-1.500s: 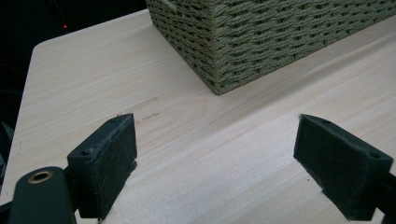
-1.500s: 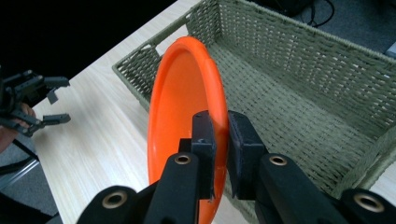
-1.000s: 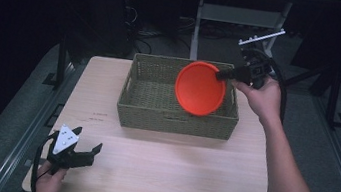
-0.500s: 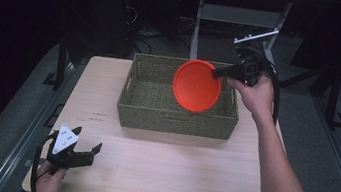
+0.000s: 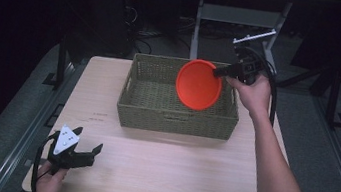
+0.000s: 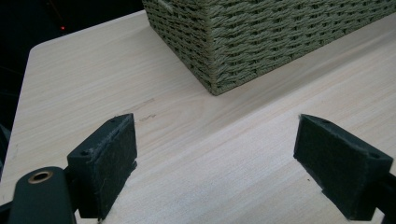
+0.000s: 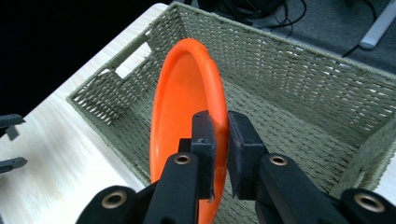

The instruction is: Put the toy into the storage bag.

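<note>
Table [image 5: 157,175] unchanged; right tool [image 7: 218,135] still clamps orange plate [image 5: 199,85], edged toward basket [image 5: 176,114] rear

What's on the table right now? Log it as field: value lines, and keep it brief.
held item: orange plate, on edge above the basket
holder: right tongs, shut on the plate's rim
container: woven basket, nothing visible inside
left tongs: open, nothing between them, low over the table's near left corner
surface: light wooden table
</note>
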A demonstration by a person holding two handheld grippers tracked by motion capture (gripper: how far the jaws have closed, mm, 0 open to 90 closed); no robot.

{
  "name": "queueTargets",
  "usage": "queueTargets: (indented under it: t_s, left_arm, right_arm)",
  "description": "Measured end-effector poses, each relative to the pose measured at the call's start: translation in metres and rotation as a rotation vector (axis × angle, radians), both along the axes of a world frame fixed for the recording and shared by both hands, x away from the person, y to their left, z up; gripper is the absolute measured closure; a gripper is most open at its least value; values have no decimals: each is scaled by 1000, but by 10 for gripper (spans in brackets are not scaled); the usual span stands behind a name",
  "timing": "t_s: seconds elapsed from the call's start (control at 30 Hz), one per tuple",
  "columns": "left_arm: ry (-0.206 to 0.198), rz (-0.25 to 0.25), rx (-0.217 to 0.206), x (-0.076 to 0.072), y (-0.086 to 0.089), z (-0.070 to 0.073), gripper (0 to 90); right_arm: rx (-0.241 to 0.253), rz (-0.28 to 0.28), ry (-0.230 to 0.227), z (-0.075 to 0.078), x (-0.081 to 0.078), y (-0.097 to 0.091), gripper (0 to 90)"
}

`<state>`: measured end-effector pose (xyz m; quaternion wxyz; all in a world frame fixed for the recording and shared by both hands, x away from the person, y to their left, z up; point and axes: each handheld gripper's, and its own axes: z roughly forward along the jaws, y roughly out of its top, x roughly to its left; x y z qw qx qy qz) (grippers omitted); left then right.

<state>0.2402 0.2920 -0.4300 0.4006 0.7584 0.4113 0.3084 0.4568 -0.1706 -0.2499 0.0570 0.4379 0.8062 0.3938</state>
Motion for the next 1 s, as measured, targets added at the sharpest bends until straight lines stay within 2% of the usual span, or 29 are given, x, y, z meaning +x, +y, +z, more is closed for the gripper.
queueTargets:
  t_s: [0.4,0.73,1.0]
  left_arm:
    - [-1,1,-6,0,1,0,128]
    - [-2,-3,-2,0,0,0,128]
    - [-3,6,-12,0,1,0,128]
  right_arm:
    - [-7,-28,23,-15,10,4,815]
    - [-14,-39,17,-21,15,8,815]
    - [-4,-61,30,-36,19,5,814]
